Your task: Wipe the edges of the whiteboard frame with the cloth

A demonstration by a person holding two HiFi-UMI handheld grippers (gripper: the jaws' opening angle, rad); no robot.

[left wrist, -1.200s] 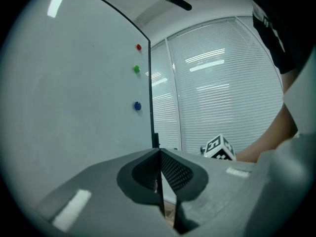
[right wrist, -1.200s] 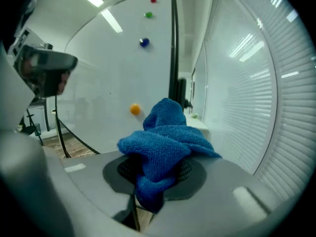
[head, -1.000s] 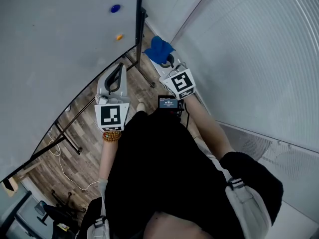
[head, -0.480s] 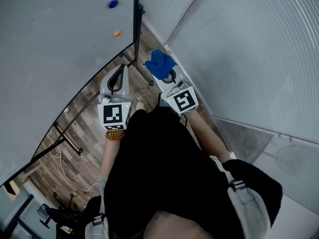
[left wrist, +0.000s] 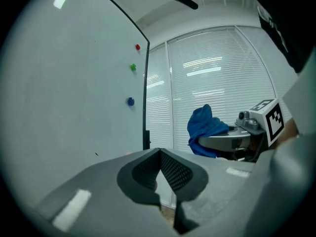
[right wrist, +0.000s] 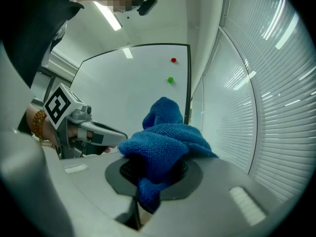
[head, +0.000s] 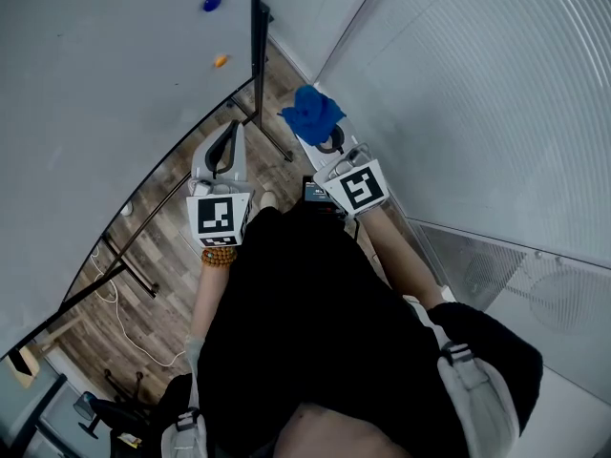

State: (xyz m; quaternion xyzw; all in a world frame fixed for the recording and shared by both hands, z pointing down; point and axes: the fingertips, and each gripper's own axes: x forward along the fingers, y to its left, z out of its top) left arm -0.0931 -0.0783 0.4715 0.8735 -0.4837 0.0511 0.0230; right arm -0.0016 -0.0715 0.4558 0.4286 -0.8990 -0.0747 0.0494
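Clamps bunched cloth (head: 310,113) in R gripper (head: 323,134) near, not touching, whiteboard frame (head: 256,36) vertical edge, L gripper (left wrist: 160,157) clenched on nothing; could drag cloth out of jaws if pressed too hard vs frame.

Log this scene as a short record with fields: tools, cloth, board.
left tool: shut, empty
right tool: shut on cloth
cloth: blue, bunched, clear of frame
whiteboard: at person's left
frame: dark right edge, left of cloth
magnets: red, green, blue, on whiteboard
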